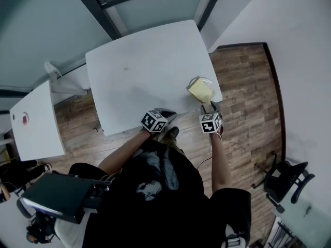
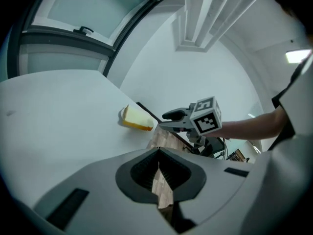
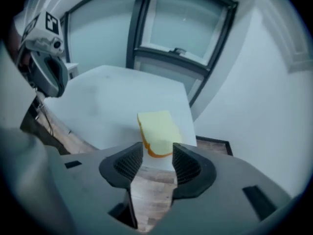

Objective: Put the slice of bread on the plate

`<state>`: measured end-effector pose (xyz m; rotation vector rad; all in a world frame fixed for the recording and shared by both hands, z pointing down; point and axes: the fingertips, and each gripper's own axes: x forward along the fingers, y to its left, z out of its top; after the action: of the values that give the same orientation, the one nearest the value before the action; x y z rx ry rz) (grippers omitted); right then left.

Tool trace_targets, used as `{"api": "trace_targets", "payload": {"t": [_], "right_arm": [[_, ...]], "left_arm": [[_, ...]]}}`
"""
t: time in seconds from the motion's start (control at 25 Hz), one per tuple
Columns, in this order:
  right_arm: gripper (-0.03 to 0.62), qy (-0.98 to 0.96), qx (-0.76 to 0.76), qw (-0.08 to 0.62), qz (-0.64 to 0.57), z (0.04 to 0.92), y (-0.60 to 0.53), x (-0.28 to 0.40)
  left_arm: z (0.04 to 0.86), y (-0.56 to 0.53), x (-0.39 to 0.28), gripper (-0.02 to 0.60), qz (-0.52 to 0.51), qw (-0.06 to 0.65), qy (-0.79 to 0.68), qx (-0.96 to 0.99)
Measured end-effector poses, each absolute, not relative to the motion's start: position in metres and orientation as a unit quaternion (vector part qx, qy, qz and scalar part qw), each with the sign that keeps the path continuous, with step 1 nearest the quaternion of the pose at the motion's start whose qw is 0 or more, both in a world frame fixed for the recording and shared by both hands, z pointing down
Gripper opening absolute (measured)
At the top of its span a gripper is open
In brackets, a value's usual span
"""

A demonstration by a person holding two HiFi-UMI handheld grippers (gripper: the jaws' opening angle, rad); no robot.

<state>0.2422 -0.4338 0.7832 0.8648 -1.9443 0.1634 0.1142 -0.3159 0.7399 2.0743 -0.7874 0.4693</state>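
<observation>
Head view: a white table (image 1: 145, 71) fills the middle of the frame. The slice of bread (image 1: 200, 90) lies on a small plate (image 1: 207, 80) at the table's right edge, right of centre in the picture. Both grippers hang below the table's near edge, over the wooden floor (image 1: 243, 87). The left gripper (image 1: 168, 112) is at lower centre. The right gripper (image 1: 211, 107) is just below the plate and apart from it, with its tips pointing up the frame toward the bread.

Left gripper view: the left gripper (image 2: 159, 173) has its jaws drawn together at the tips, with only a thin sliver of floor showing lower down and nothing held. The bread (image 2: 137, 119) sits in mid-frame at the table's (image 2: 58, 111) edge. The right gripper (image 2: 164, 120) is just to the right of it, marker cube uppermost (the plate is hard to pick out here against the white top).

Right gripper view: the right gripper (image 3: 157, 168) has its jaws well apart, and the pads press on nothing. The bread (image 3: 157, 131) lies beyond them in the centre of the frame, and its near crust shows in the gap between the tips. The floor (image 3: 151, 195) shows through the gap lower down. The left gripper (image 3: 49, 77) is at the upper left.
</observation>
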Motion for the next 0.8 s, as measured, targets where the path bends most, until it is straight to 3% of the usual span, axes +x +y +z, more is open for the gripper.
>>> {"api": "trace_targets", "payload": {"t": [0.08,0.2,0.36,0.56,0.8], "right_arm": [[0.121,-0.805,0.409,0.424,0.074,0.75,-0.419,0.247],[0.082,-0.808,0.464,0.353,0.088,0.706,-0.393,0.253],[0.011,-0.794,0.538,0.258,0.12,0.644,-0.367,0.269],[0.011,-0.782,0.583,0.155,0.155,0.588,-0.351,0.286],[0.011,-0.79,0.582,0.122,0.15,0.568,-0.343,0.292]], "left_arm": [[0.727,-0.32,0.117,0.006,0.178,0.406,-0.316,0.838],[0.699,-0.335,0.124,0.006,0.157,0.371,-0.325,0.856],[0.636,-0.358,0.146,0.006,0.131,0.275,-0.324,0.896],[0.589,-0.372,0.172,0.006,0.123,0.189,-0.32,0.92],[0.594,-0.363,0.194,0.006,0.14,0.18,-0.306,0.924]]}}
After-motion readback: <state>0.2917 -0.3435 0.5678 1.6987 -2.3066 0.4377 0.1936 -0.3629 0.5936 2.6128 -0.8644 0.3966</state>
